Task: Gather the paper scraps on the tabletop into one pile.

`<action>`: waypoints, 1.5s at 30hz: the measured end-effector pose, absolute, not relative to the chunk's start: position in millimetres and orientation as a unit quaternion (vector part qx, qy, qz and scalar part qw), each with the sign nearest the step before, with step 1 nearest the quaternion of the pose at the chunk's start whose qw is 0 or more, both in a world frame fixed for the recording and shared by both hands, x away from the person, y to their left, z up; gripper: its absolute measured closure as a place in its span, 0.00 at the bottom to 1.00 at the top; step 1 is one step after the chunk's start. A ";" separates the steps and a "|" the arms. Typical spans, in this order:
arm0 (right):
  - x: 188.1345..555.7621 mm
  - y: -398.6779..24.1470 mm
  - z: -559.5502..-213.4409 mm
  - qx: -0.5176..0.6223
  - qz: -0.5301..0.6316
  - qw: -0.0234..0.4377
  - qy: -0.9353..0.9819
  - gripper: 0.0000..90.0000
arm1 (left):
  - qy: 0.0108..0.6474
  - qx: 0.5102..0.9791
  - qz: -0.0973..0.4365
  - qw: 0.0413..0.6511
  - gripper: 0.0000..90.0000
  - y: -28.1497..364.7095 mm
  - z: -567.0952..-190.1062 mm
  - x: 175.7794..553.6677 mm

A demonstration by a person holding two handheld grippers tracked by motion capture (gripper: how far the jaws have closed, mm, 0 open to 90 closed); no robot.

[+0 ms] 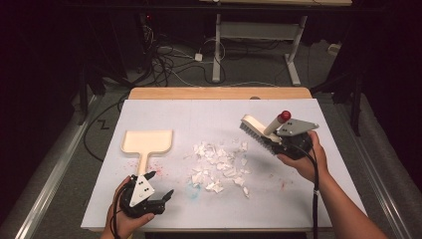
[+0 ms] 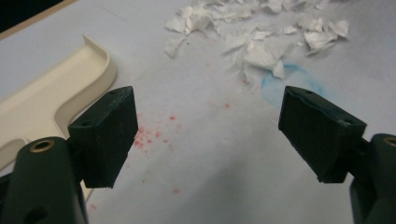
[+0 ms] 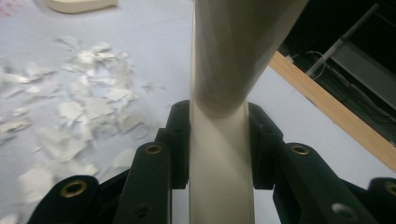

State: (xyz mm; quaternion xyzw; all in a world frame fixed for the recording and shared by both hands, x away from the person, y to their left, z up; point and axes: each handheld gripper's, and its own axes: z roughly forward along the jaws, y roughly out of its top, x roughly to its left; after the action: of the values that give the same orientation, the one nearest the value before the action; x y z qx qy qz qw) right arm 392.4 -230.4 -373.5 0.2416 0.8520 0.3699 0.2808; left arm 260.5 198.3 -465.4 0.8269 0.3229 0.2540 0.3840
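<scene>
A cream brush (image 1: 258, 129) with dark bristles and a red-tipped handle hangs tilted over the white table, right of the paper scraps (image 1: 218, 164). My right gripper (image 1: 278, 141) is shut on the brush (image 3: 219, 140), its black jaws pressing both sides of the cream handle. A cream dustpan (image 1: 147, 143) lies flat on the left, handle toward me. My left gripper (image 1: 166, 195) rests open near the front edge, just below the dustpan handle. In the left gripper view the dustpan (image 2: 51, 102) lies beside the left jaw and nothing sits between the jaws of the left gripper (image 2: 205, 135).
White torn scraps (image 2: 261, 37) lie scattered mid-table, with faint red specks (image 2: 154, 135) and a blue smudge (image 2: 289, 81) on the white mat (image 1: 199, 114). A wooden table edge (image 1: 219, 93) runs along the back. Beyond it are desk legs and cables on the floor.
</scene>
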 end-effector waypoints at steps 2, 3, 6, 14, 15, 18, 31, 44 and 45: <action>407.5 -225.8 -376.9 0.247 0.358 0.289 0.853 0.75 | 0.325 0.825 0.255 0.385 0.21 199.5 -465.5 258.3; 414.3 -222.2 -378.7 0.250 0.348 0.294 0.854 0.75 | 0.325 0.825 0.256 0.386 0.21 200.7 -464.8 257.7; 431.5 -207.4 -383.1 0.242 0.318 0.315 0.861 0.75 | 0.325 0.824 0.257 0.386 0.22 202.3 -463.6 256.9; 461.5 -167.8 -406.6 0.225 0.279 0.326 0.875 0.75 | 0.328 0.825 0.255 0.382 0.22 204.7 -465.1 252.3; 463.2 -163.2 -409.7 0.221 0.270 0.330 0.877 0.75 | 0.328 0.826 0.254 0.381 0.22 205.1 -465.3 252.7; 465.6 -151.7 -418.5 0.213 0.249 0.341 0.881 0.75 | 0.328 0.830 0.251 0.374 0.22 206.0 -467.1 254.4; 449.9 -137.6 -432.0 0.180 0.253 0.322 0.894 0.75 | 0.324 0.837 0.243 0.369 0.22 203.6 -469.8 255.7; 389.2 -140.3 -428.6 0.100 0.315 0.264 0.906 0.75 | 0.316 0.844 0.238 0.363 0.22 200.3 -470.1 256.3; 383.4 -140.3 -428.8 0.092 0.313 0.262 0.908 0.75 | 0.315 0.844 0.238 0.363 0.22 200.2 -470.1 256.2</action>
State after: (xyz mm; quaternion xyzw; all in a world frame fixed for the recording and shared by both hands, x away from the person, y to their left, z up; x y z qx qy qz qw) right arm 383.4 -140.3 -428.8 0.0925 0.9081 0.3131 0.2622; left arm 256.2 200.2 -470.1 0.8438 0.3153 0.2376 0.3635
